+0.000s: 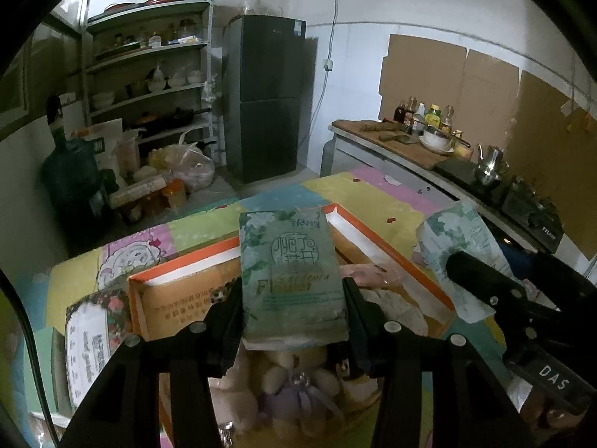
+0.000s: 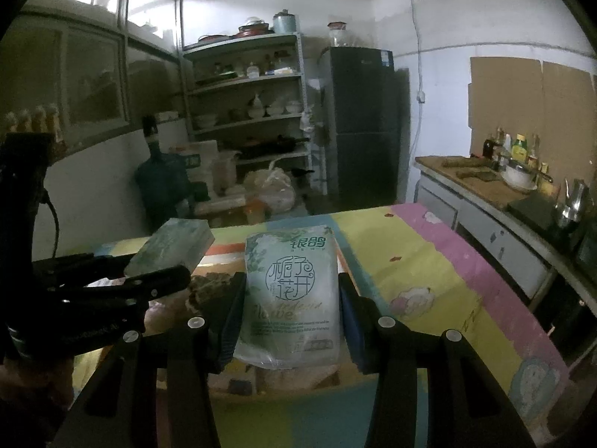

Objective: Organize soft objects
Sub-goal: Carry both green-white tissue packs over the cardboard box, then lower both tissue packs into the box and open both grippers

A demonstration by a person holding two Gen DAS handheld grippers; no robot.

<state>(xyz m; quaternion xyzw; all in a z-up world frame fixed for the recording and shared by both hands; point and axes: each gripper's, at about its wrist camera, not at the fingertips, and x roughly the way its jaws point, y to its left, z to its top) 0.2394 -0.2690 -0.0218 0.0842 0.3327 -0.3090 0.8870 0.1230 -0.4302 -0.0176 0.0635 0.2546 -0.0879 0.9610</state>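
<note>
Left claw (image 1: 294,298) clamps a green tissue pack (image 1: 293,268) over the orange box (image 1: 391,254); only the left view shows a plush toy (image 1: 294,384), probably, inside. Right claw (image 2: 291,306) grips a second pack (image 2: 293,298) above the bench (image 2: 429,272).

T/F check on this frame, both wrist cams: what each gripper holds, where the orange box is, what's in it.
1. The left gripper is shut on a green tissue pack. True.
2. The right gripper is empty. False: it grips a second tissue pack between its fingers.
3. The orange box sits under the left gripper's pack. True.
4. The orange box has its lid on. False: it is open, and soft items show inside.
5. A plush toy lies below the left gripper. True.
6. The table cover is plain white. False: it has coloured patches.
</note>
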